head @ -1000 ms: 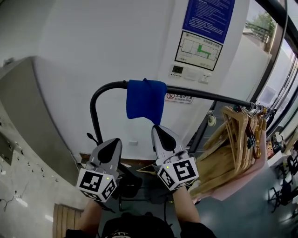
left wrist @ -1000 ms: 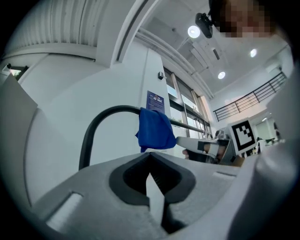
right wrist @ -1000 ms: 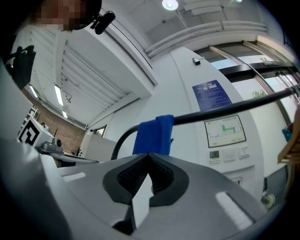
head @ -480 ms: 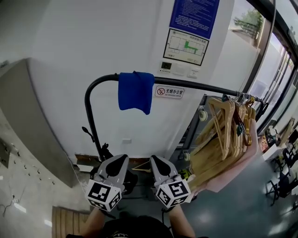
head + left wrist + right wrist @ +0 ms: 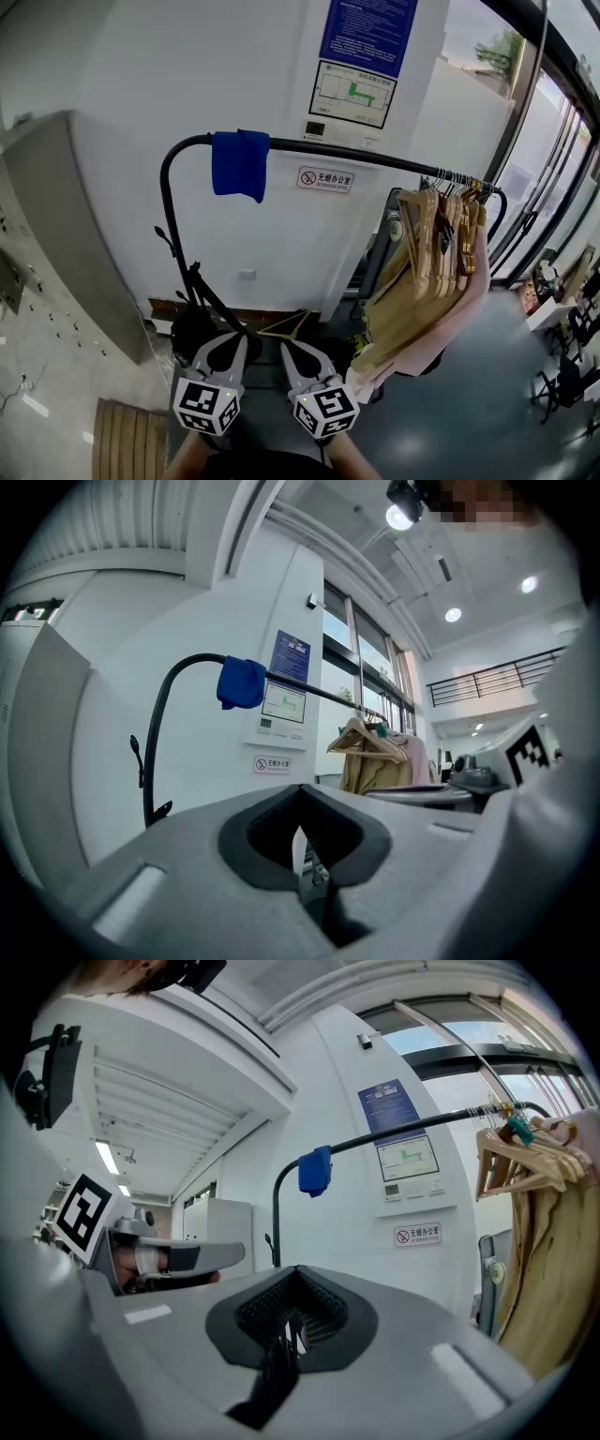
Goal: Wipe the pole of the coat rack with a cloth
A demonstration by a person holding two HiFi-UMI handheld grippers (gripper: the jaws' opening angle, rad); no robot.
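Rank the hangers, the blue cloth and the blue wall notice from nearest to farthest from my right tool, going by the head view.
1. Hangers, close on the right of the right tool, at the right end of the pole.
2. Blue cloth, up and left, draped over the pole.
3. Blue notice, highest, on the wall behind.

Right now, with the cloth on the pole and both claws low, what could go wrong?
The blue cloth is only draped over the pole; a one-sided tug could slide it off. The left claw and right claw are shut, so a grab could miss. Wiping rightward may bump the hangers.
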